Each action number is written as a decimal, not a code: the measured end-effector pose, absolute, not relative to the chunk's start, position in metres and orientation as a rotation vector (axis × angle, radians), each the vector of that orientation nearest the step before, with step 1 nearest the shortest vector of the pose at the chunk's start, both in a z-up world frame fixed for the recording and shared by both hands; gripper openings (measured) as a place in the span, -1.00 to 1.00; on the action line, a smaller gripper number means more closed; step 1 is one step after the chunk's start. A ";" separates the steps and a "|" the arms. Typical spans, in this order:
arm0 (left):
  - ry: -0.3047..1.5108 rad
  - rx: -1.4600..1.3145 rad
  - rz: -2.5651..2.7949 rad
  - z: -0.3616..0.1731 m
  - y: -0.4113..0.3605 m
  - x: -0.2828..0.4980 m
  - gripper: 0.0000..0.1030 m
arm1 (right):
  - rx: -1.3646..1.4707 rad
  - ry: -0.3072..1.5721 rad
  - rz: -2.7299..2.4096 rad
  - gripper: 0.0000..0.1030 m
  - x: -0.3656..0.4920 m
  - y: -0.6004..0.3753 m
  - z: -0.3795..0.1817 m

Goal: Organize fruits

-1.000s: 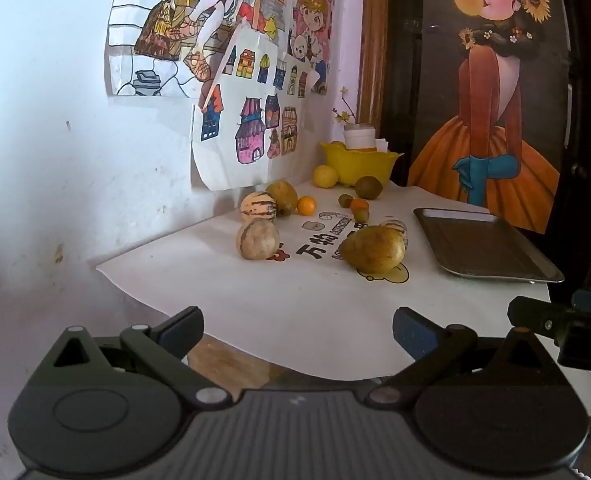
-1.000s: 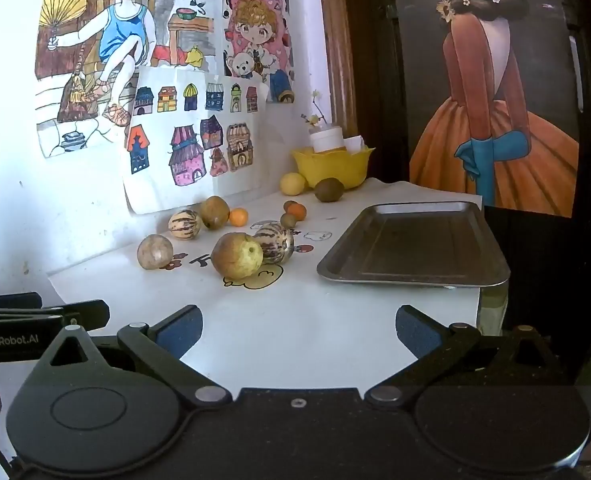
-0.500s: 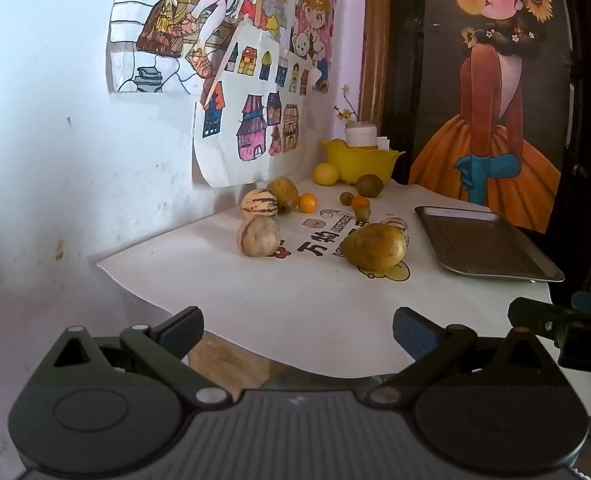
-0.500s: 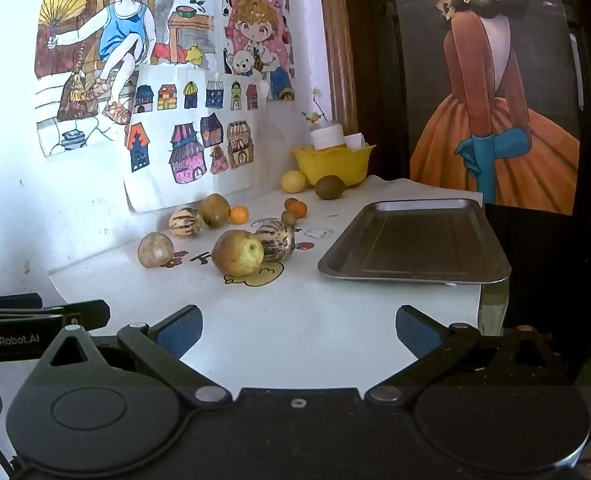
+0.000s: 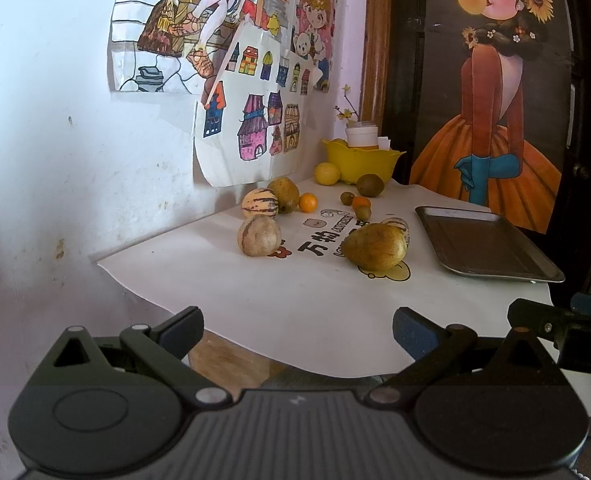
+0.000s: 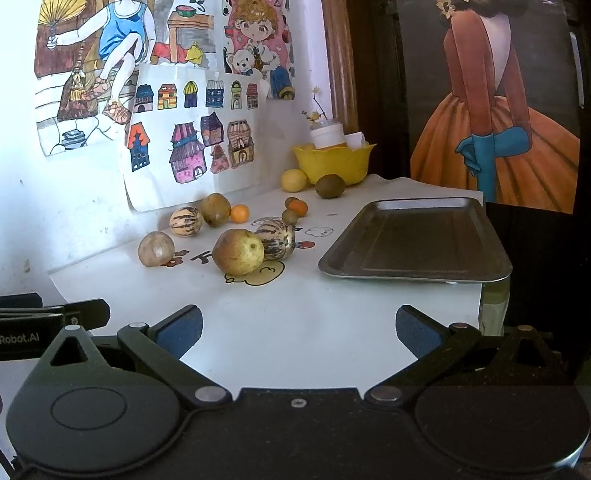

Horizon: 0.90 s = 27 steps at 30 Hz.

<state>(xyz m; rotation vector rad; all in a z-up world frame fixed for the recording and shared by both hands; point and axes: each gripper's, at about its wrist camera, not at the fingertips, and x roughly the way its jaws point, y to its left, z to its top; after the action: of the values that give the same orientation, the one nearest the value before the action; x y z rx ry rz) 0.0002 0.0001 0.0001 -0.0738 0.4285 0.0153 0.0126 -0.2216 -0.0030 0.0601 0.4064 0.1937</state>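
The table stands against the wall, which carries the drawings on its left side. The tray lies on the right part of the table. The bowl sits at the far end, near the wall; a cup stands in it, apparently beside other items. The fruits lie left of the tray. The large pear is nearest, touching a striped melon behind it. A round fruit lies further left. Beyond these, a second striped melon touches another pear, with a small orange just beside. A lemon and a kiwi lie before the bowl.
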 end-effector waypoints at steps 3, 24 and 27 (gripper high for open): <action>0.429 -0.073 0.015 0.000 0.000 0.000 0.99 | 0.060 0.406 0.192 0.99 0.012 -0.221 -0.003; 0.431 -0.075 0.015 0.000 0.000 0.000 0.99 | 0.064 0.411 0.194 0.99 0.012 -0.221 -0.004; 0.431 -0.075 0.015 0.000 0.000 0.000 0.99 | 0.064 0.413 0.194 0.99 0.011 -0.221 -0.005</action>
<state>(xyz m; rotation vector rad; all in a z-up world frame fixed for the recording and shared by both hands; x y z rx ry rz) 0.0003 0.0002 0.0001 -0.0750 0.4312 0.0150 0.0109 -0.2210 -0.0045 0.0639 0.4126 0.1943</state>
